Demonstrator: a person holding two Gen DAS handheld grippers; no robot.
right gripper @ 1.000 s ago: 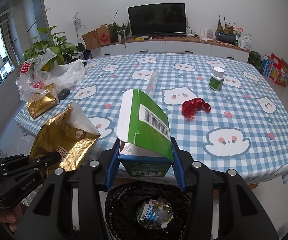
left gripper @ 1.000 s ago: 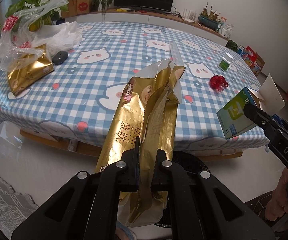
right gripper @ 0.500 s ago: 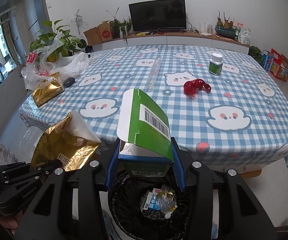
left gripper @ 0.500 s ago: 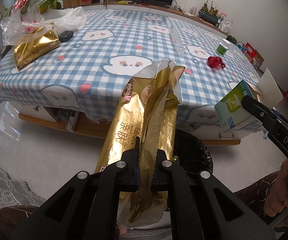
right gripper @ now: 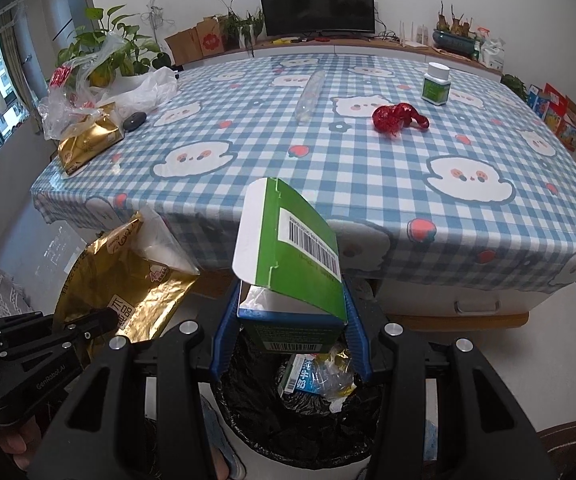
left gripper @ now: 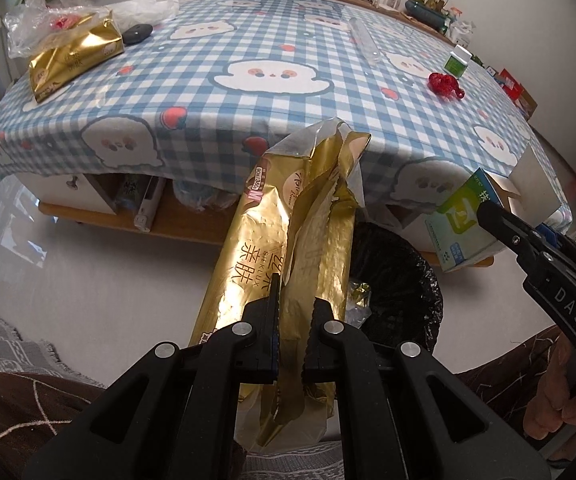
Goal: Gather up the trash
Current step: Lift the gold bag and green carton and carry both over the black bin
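Note:
My left gripper [left gripper: 291,312] is shut on a crumpled gold wrapper [left gripper: 288,240], held out in front of the table edge and left of a bin lined with a black bag [left gripper: 400,280]. In the right wrist view the same gold wrapper [right gripper: 127,288] hangs at lower left with the left gripper [right gripper: 99,318] on it. My right gripper [right gripper: 290,320] is shut on an open green carton [right gripper: 300,264], right above the bin [right gripper: 300,420], which holds several bits of trash. The carton [left gripper: 460,224] also shows at the right of the left wrist view.
The table with a blue checked cloth [right gripper: 328,152] carries a red foil scrap [right gripper: 398,117], a small green bottle [right gripper: 436,84], a clear tube [right gripper: 310,92], a second gold pack [right gripper: 87,144], plastic bags [right gripper: 99,88] and a dark mouse [right gripper: 133,121]. A person's hand [left gripper: 560,408] grips the right tool.
Both grippers have sunk and drawn back from the table top to below its edge, with wrapper and carton still held. The bin fills more of the right wrist view.

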